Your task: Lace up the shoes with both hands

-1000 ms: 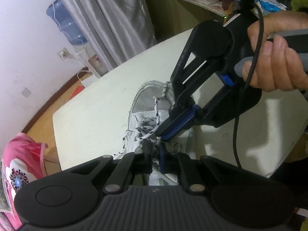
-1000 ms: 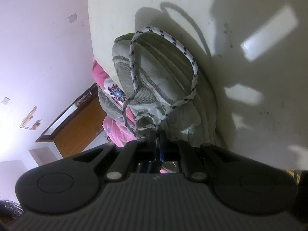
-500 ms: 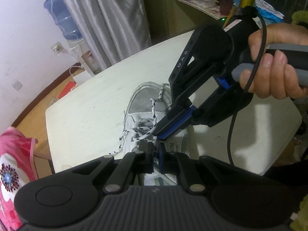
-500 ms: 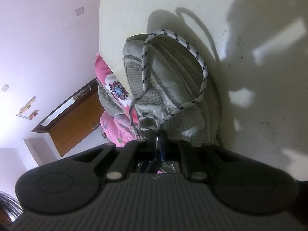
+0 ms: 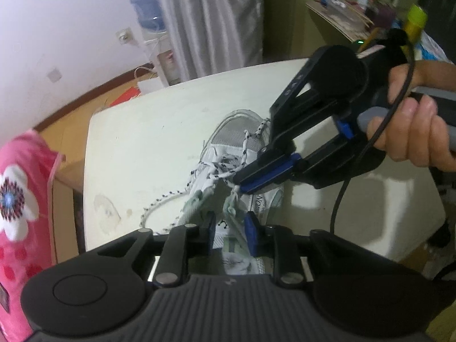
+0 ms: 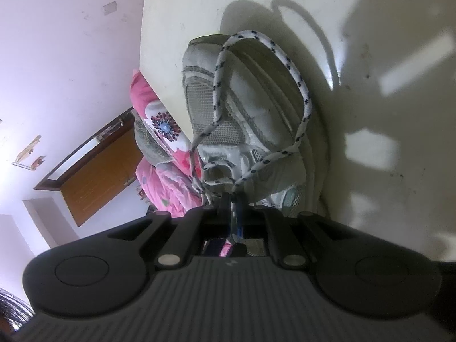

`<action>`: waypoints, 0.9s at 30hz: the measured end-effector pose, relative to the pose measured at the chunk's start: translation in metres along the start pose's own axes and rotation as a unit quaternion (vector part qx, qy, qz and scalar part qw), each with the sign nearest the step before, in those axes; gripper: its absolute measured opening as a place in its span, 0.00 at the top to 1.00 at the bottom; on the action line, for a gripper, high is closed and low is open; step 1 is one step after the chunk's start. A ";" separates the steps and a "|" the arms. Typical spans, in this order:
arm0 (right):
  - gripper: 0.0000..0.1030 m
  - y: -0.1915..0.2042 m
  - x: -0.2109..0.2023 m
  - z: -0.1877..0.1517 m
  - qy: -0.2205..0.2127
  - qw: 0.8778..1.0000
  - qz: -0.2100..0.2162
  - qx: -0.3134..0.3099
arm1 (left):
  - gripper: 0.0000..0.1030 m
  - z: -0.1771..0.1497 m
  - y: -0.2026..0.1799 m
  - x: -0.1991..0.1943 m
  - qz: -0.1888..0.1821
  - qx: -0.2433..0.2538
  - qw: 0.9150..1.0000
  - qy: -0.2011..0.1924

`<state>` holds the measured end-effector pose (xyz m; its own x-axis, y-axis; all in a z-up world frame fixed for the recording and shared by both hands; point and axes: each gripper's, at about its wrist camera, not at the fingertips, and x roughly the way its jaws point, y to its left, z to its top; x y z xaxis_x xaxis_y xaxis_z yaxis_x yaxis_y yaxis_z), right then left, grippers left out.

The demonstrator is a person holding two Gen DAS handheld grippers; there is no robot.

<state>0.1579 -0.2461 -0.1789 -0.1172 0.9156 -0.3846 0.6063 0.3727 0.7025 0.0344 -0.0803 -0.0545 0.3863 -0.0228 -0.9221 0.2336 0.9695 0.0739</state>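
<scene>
A white and grey sneaker (image 5: 233,131) lies on the white table (image 5: 142,142). Its white lace (image 5: 245,154) has dark flecks. My right gripper (image 5: 239,181), held by a hand (image 5: 413,131), is shut on the lace just above the shoe's eyelets. In the right wrist view this right gripper (image 6: 232,199) pinches the base of a lace loop (image 6: 302,91), which arches over the sneaker (image 6: 256,108). My left gripper (image 5: 230,228) stands open over the shoe's tongue, with nothing pinched between its blue pads. A loose lace end (image 5: 162,199) trails on the table to the left.
Pink flowered fabric (image 5: 17,199) sits off the table's left edge. A water bottle (image 5: 142,0), a grey curtain (image 5: 213,14) and a cluttered desk (image 5: 356,8) stand behind. The right gripper's black cable (image 5: 342,193) hangs over the table (image 6: 370,14).
My left gripper's fingers have parted from shut to open and let go of the lace. The right gripper stays shut on the loop.
</scene>
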 end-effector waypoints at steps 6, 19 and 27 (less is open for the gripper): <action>0.79 0.003 -0.025 -0.008 -0.024 0.999 -0.022 -0.023 | 0.69 -0.008 0.006 -0.001 -0.007 -0.071 0.997 -0.006; 0.79 0.018 -0.012 -0.003 -0.022 0.996 -0.050 -0.069 | 0.80 -0.013 0.003 0.023 -0.041 -0.089 0.994 -0.051; 0.79 0.039 -0.012 -0.004 0.006 0.986 -0.097 -0.136 | 0.80 -0.017 -0.010 0.021 -0.045 -0.046 0.995 -0.075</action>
<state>0.1796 -0.2423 -0.1448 -0.2199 0.8245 -0.5214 0.3380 0.5658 0.7521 0.0250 -0.0867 -0.0814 0.4986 -0.1398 -0.8555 0.1938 0.9799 -0.0472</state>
